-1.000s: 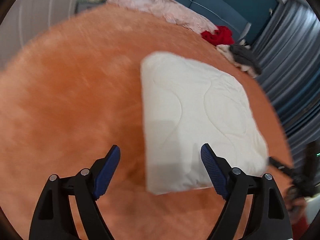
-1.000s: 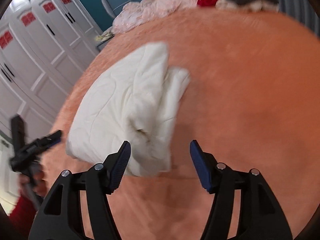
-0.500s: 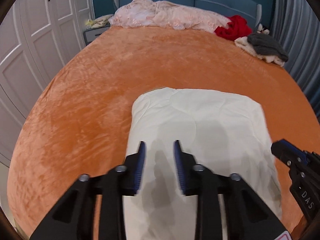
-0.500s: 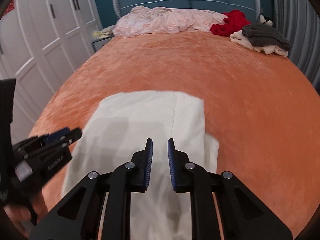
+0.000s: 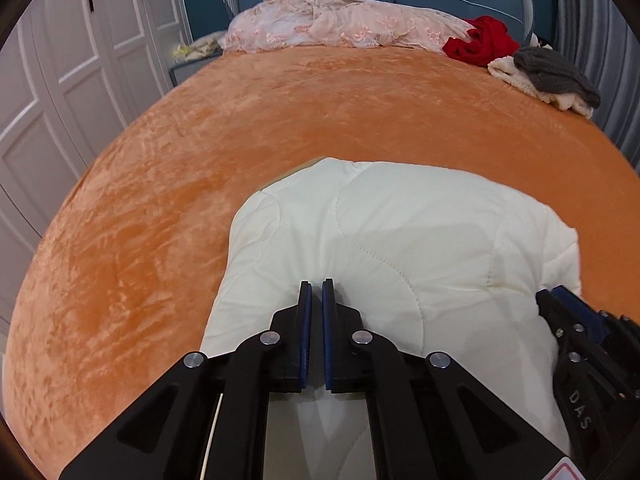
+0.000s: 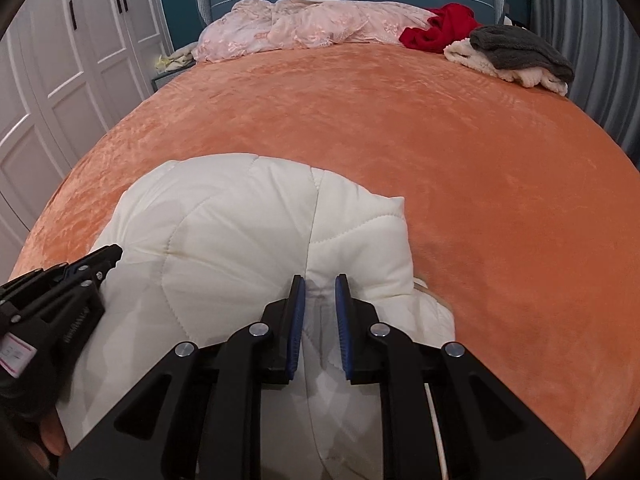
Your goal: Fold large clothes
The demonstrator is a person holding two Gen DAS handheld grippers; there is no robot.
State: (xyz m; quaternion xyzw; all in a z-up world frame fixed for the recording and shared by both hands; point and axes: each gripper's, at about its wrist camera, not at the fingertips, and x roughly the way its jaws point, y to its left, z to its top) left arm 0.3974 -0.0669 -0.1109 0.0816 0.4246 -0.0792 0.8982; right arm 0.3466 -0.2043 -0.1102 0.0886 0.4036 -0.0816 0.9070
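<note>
White quilted comforter [image 5: 400, 248], folded, lies on the near part of the orange bed [image 5: 280, 120]. Left gripper [image 5: 316, 292] has just closed its fingers together over the comforter's near edge. Right gripper [image 6: 320, 284] pinches a ridge of comforter between its fingers.

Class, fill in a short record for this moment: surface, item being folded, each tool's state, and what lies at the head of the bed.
surface: orange bedspread
item: white quilt, folded, at the near edge
left tool: shut, just closed on the quilt
right tool: shut on a quilt fold, just closed
head of bed: pink bedding, red garment, grey garment
</note>
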